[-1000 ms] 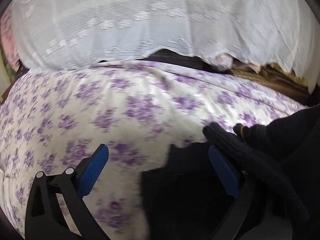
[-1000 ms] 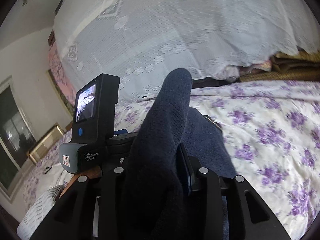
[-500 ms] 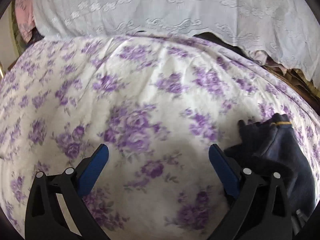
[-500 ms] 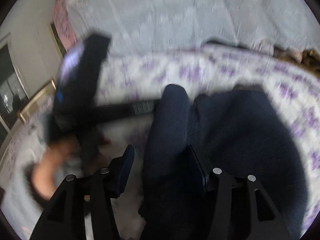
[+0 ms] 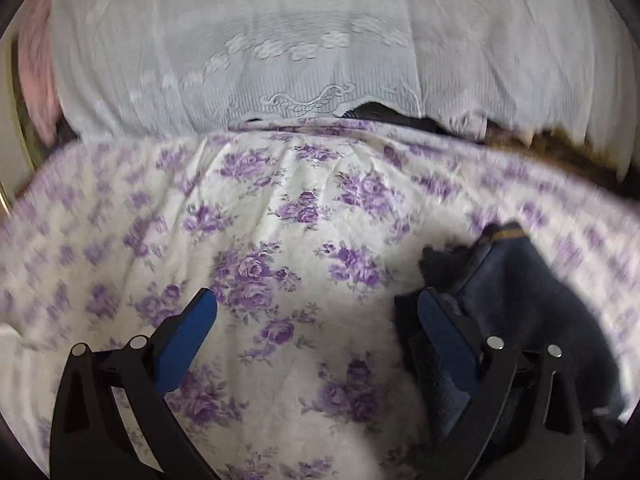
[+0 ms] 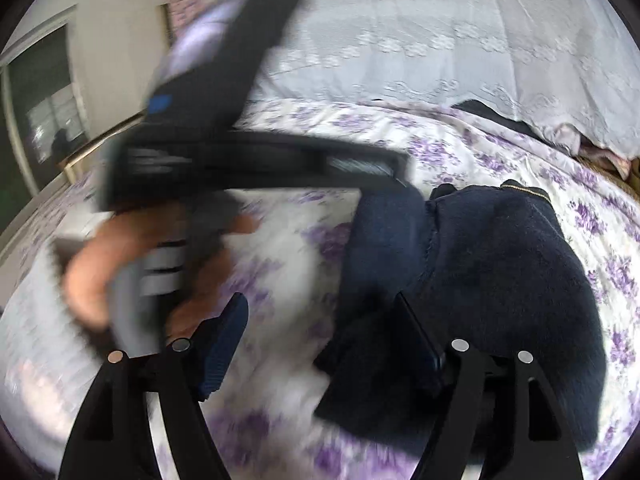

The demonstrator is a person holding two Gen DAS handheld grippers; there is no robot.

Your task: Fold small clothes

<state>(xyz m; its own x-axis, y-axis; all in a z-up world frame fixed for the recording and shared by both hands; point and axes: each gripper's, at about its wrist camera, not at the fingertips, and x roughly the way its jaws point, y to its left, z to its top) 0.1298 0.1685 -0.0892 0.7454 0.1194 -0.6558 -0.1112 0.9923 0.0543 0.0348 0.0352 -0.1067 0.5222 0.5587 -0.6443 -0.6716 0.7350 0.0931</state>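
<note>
A dark navy knitted garment (image 6: 492, 280) is seen lying on the bedsheet with purple flowers (image 5: 304, 216), bunched into a rough fold with a thin yellow-trimmed edge at its far end; a second before it was held upright, clamped in the right gripper (image 6: 324, 340), and it has since been lowered onto the bed. The right gripper's jaws have just been opening; they now stand apart, and although part of the cloth runs between them and lies against the right-hand pad, it is not pinched, so the garment is judged to have been released. The left gripper (image 5: 316, 312) is held with its jaws wide apart over bare sheet, nothing between them; the navy garment is seen just beside its right finger (image 5: 444, 336), partly behind it, whereas a second ago more of the dark cloth lay between the fingers. In the right wrist view the left device and the hand (image 6: 120, 264) holding it are heavily blurred, so motion is suggested. A white lace cover (image 5: 320, 40) hangs beyond the sheet. From the way the cloth lies, a fold is judged to have been laid down; whether it is neat enough cannot be told, and smoothing or a further fold may be called for.
</note>
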